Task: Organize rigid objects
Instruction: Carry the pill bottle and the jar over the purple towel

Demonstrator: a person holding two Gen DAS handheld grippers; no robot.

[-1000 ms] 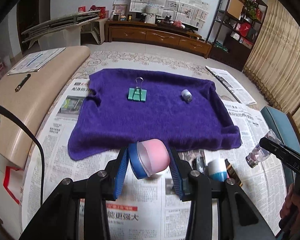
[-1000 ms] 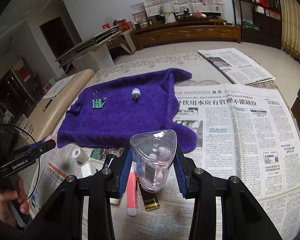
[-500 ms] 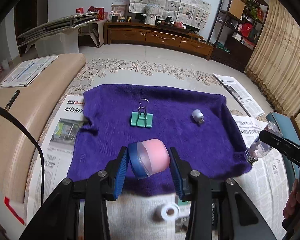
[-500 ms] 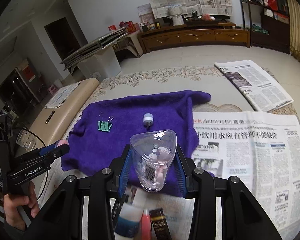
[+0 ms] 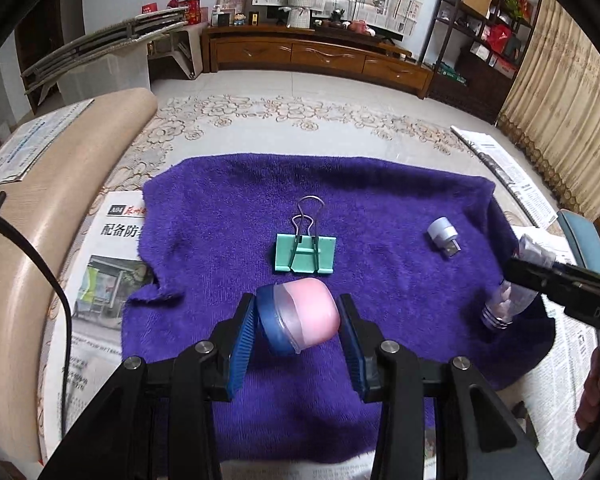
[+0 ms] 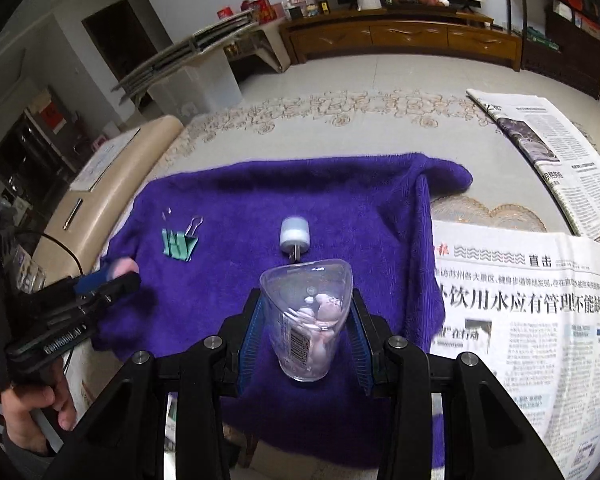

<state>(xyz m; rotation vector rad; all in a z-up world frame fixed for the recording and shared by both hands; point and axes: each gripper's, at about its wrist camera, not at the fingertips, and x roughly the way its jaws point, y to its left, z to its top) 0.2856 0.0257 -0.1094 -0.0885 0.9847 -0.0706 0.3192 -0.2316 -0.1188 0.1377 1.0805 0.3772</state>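
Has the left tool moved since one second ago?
Yes. The left tool with its pink jar went forward, from the newspaper onto the purple towel.

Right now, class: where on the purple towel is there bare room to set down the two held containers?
The towel is bare left of the clip, toward the newspaper, and along its near strip under the left gripper. There is a smaller gap between clip and USB plug. The right edge is crowded by the right gripper with its clear bottle.
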